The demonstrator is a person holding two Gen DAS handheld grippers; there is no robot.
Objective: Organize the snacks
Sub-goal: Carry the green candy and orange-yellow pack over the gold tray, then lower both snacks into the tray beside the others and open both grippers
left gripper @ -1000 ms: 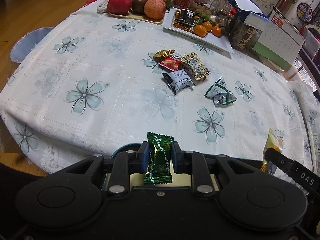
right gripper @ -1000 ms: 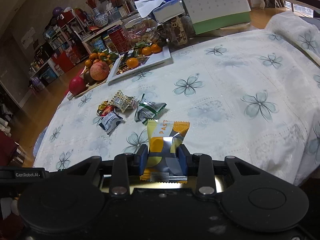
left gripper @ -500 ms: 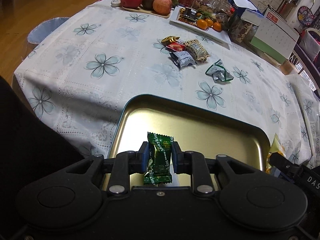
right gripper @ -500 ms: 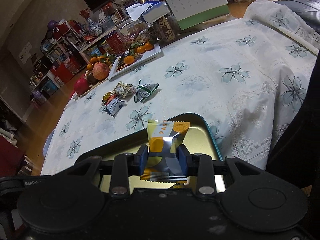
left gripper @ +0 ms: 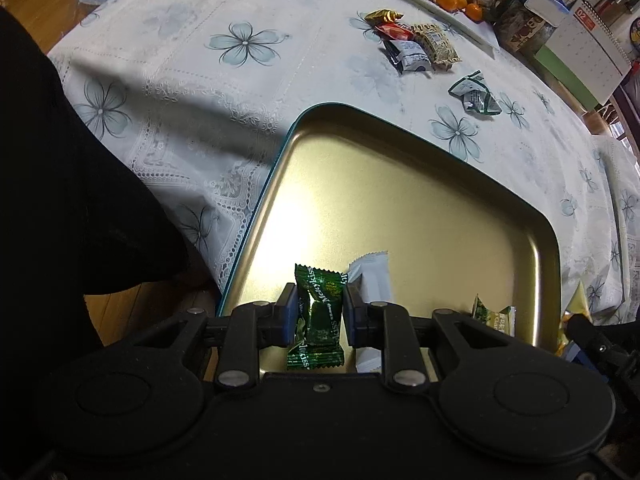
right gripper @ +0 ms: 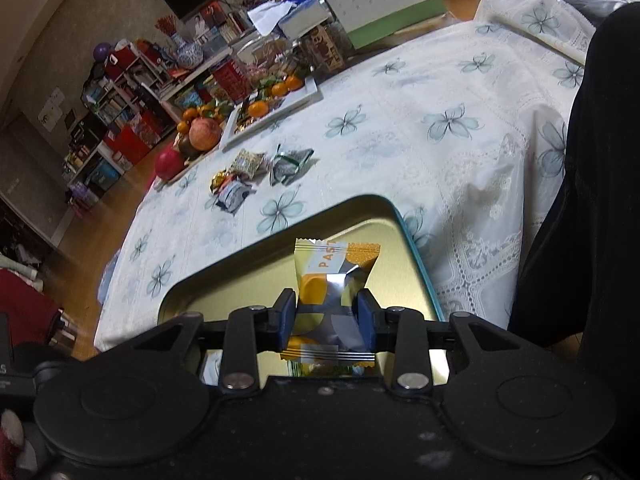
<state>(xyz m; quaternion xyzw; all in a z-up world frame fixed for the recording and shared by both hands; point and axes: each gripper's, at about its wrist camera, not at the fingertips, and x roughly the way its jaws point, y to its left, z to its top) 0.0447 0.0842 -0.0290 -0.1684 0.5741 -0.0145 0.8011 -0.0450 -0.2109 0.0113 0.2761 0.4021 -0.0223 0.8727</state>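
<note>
Tin [left gripper: 400, 184] fills the left wrist view, gold inside with a teal rim, sitting at the near edge of the flowered tablecloth [left gripper: 248, 80]. The left gripper [left gripper: 320, 312] is clamped on a green candy [left gripper: 318, 316], pads pressing both sides of the wrapper, and hangs above the tin's near end. A white packet [left gripper: 370, 276] and a small green-and-yellow one [left gripper: 494, 316] already lie on the tin floor just beside it. Loose snacks [left gripper: 416, 46] wait farther up the cloth.

From the right wrist view, the right gripper [right gripper: 327, 314] pinches a yellow-and-grey packet [right gripper: 332, 280] over the same tin [right gripper: 416, 264], near its right-hand rim. More wrappers [right gripper: 256, 172] lie beyond it on the cloth.

Both candies look ready to drop. To do it well, lower each close to the tin floor, clear of the rim, and let go over bare metal so that nothing bounces out or lands on the packets already there.
</note>
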